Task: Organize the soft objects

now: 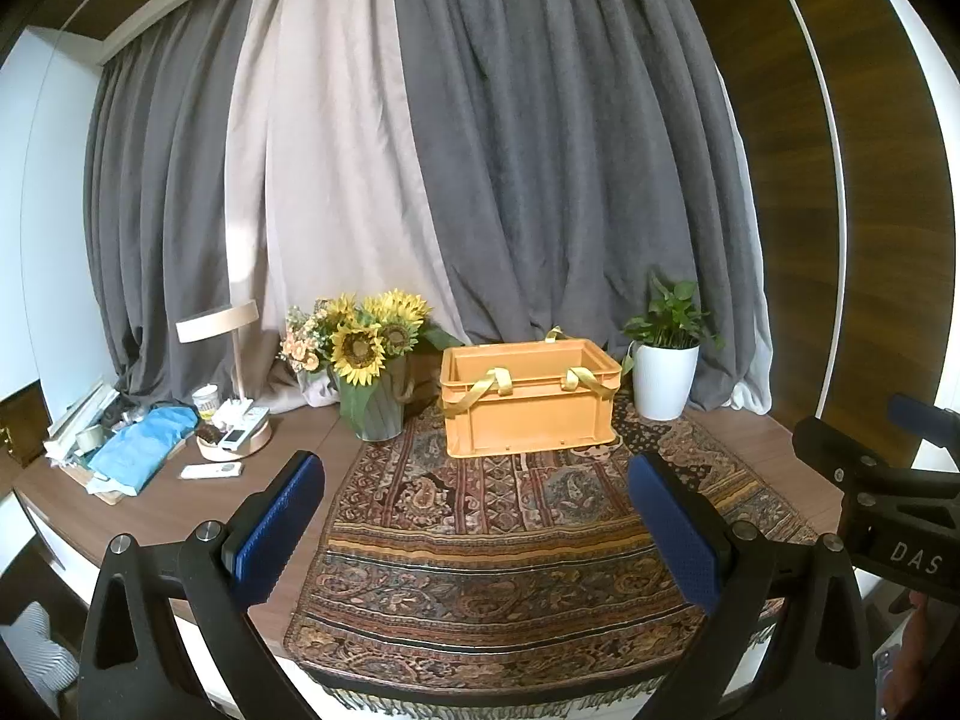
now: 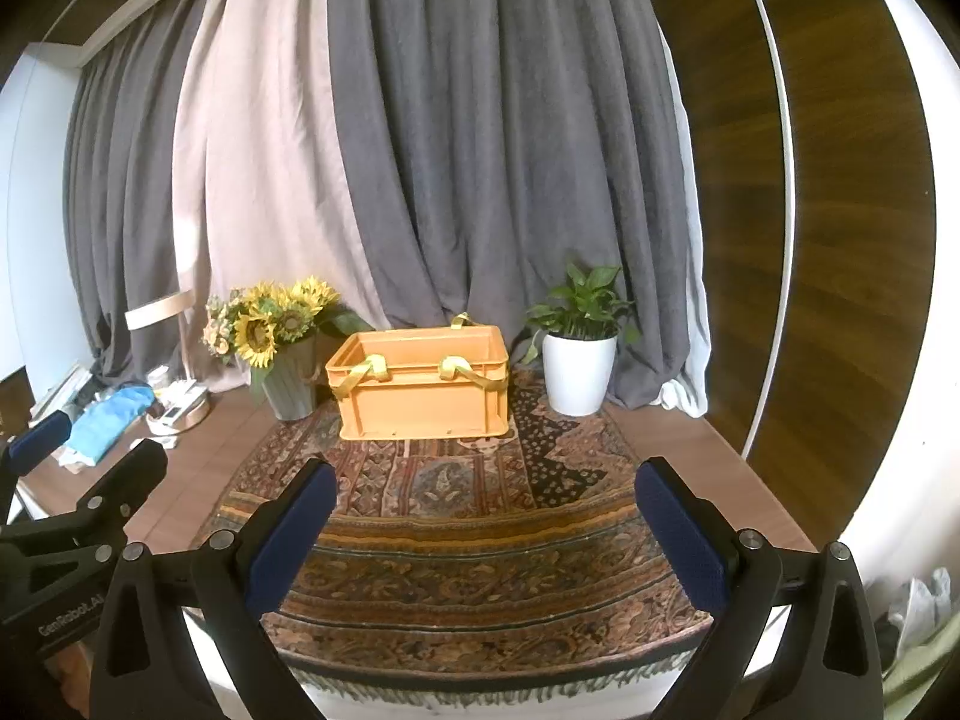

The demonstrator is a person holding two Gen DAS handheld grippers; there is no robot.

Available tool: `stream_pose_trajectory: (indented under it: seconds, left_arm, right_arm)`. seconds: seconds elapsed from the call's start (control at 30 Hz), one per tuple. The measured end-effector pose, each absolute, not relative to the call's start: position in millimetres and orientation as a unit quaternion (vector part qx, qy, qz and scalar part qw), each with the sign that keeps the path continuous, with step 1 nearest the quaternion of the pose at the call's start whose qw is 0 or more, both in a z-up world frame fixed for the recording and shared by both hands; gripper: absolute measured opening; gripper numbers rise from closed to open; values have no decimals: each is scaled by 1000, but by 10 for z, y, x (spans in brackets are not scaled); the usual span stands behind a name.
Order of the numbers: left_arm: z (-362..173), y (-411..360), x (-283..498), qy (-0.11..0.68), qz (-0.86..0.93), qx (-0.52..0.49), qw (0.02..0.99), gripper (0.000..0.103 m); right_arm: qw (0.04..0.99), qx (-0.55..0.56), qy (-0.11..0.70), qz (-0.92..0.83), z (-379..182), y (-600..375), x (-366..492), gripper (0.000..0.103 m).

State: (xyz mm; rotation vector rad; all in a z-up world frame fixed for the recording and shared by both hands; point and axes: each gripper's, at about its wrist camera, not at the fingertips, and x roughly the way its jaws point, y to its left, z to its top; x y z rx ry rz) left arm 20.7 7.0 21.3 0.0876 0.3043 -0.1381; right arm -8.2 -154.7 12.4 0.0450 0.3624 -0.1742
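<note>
Orange crate (image 1: 528,399) beyond both spread jaws, apart

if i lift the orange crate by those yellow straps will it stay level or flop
The orange crate looks like rigid moulded plastic, so it should hold its shape. The yellow straps drape limply over the rim, so they would probably slacken and let the crate swing or tilt.

"DAS" on the right tool (image 1: 900,546) body, "GenRobot.AI" on the left tool (image 2: 72,612) body — white lettering

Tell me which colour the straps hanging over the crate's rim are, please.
The straps are yellow, draped over the orange crate; the left wrist view shows them best.
</note>
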Motion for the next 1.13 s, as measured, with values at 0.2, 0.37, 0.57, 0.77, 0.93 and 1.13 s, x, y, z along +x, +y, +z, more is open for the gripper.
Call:
stream_pose_trajectory:
  seconds: [0.2,0.37,0.57,0.77,0.93,1.13]
  left_arm:
    - [218,58,212,152,-70,45,985,103]
    - [225,38,213,152,-70,44,985,103]
    - [223,27,216,151,-72,44,985,103]
    - [221,25,222,151,-72,45,985,103]
    - [219,20,234,152,-74,46,984,103]
    - [210,25,237,152,-76,46,984,103]
  right_arm:
    - [980,23,180,-87,127,-1586,-78,101]
    - [980,23,179,-87,129,-1609,-77,101]
    - [980,23,180,-87,129,-1615,-77,101]
    - [980,23,180,-86,132,-1625,-78,101]
    - [979,24,182,-87,124,-1639,-71,101]
    - [979,23,183,-87,121,-1658,-67,101]
